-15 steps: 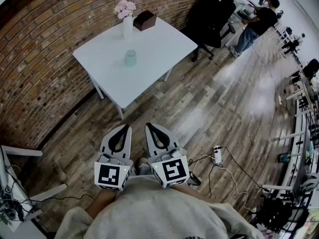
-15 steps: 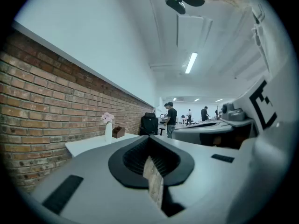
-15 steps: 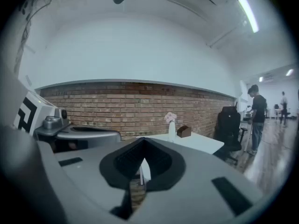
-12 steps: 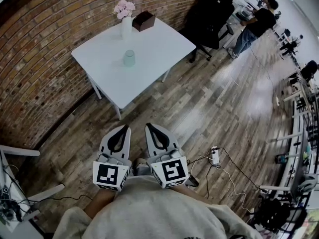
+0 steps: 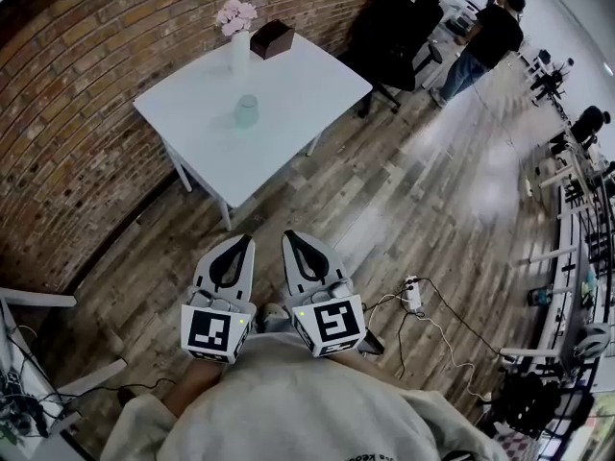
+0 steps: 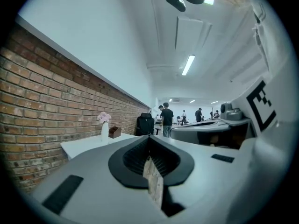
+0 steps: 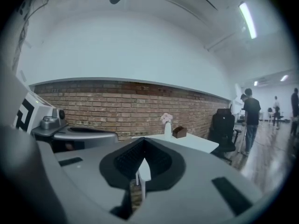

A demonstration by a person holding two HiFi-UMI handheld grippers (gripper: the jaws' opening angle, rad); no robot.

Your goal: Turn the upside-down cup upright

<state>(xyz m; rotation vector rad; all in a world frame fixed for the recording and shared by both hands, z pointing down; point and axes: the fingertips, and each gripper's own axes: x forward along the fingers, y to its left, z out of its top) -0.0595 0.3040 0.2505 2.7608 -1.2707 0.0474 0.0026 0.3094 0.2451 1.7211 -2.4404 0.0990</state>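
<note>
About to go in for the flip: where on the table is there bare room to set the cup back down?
Bare top lies right of the cup, toward the black chair, and on the table corner nearest you. The far corner by the brick wall is crowded: vase and brown box.

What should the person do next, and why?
Probably step toward the white table. The cup stands there, while the left gripper and right gripper, both shut and empty, are near the body, far short of it.
</note>
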